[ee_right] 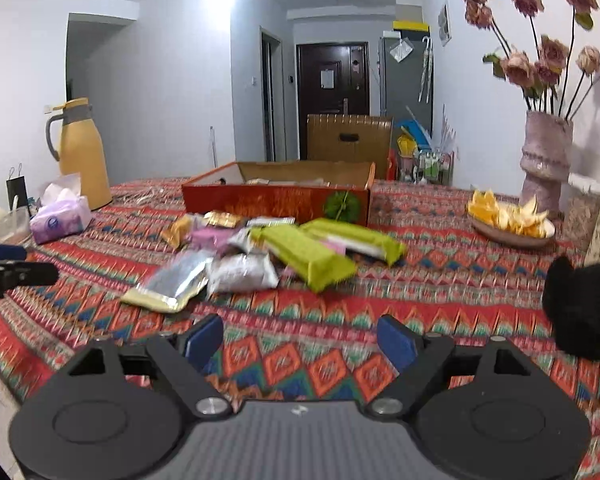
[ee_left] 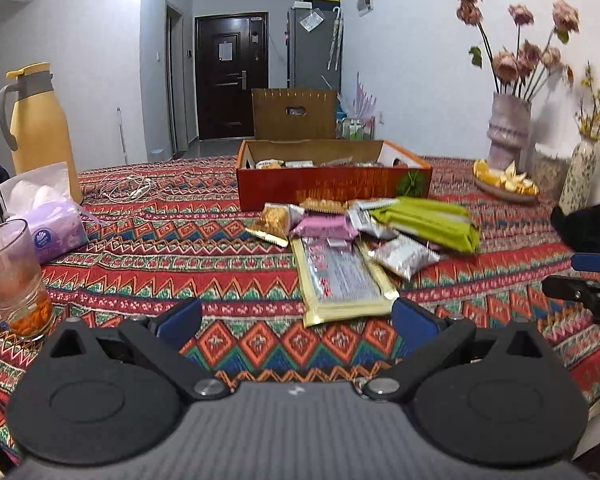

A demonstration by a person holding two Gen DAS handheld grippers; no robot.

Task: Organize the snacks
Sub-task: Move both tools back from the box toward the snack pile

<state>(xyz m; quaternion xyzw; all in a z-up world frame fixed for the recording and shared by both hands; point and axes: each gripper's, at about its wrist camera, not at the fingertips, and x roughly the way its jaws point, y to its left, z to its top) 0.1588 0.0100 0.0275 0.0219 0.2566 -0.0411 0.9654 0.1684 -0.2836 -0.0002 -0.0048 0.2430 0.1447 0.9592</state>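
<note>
Red-patterned cloth covered your counter [ee_left: 148, 280]; both your left gripper [ee_left: 296, 320] and right gripper [ee_right: 300, 344] were spread, holding nothing, snack packets [ee_left: 360, 236] at twelve o'clock before the box [ee_left: 332, 184].

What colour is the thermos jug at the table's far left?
Yellow body with a grey collar and handle; the thermos jug shows best in the left wrist view.

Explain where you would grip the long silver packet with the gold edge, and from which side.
Grip the silver packet at its near short end, coming from the left gripper side. It lies flat, lengthwise toward that gripper, its near end free of the snack pile, so open jaws could likely pinch the sealed edge.
</note>
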